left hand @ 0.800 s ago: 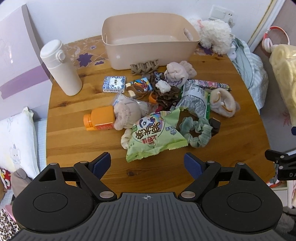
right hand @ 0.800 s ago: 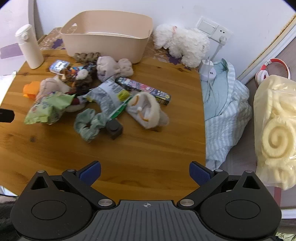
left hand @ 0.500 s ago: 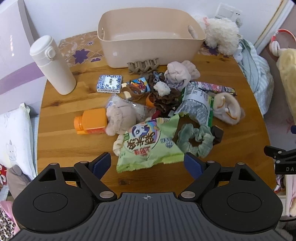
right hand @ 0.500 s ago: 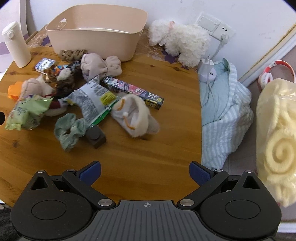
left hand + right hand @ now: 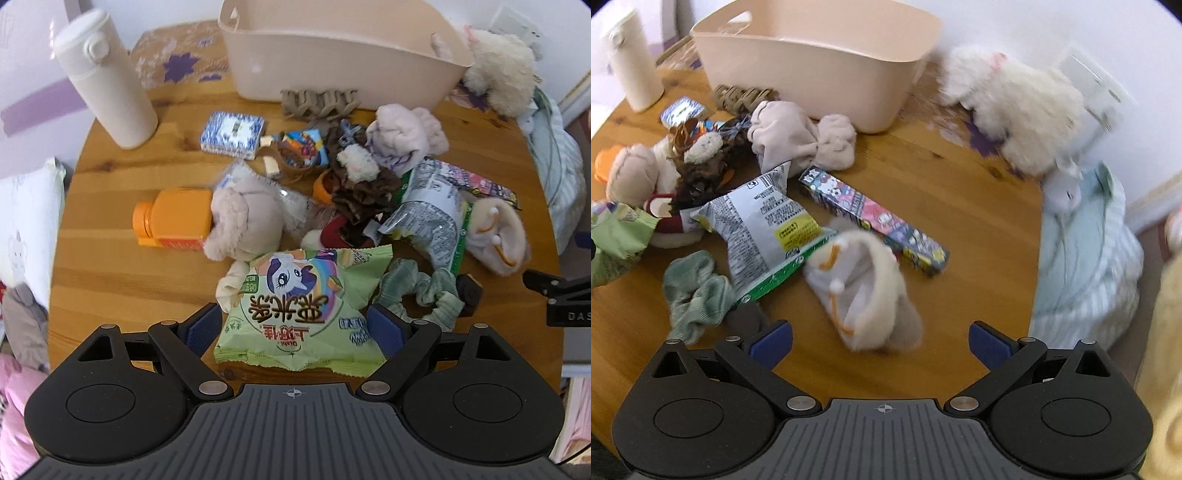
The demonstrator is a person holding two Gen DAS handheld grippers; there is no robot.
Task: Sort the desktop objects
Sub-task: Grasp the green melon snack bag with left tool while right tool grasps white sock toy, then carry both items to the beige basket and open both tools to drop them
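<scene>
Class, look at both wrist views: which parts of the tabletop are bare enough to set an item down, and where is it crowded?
Bare wood lies between the white bottle and orange container, and right of the long printed box. The middle is crowded around the green snack bag.

Wall socket (image 5: 1097,88): white, at two o'clock on the wall, blurred.
Striped bedding (image 5: 1086,266): pale blue-green heap off the table's edge at three o'clock.
Pillow (image 5: 26,229): white, printed, at nine o'clock beside the table.
Purple-flowered cloth (image 5: 177,62): at eleven o'clock.
</scene>
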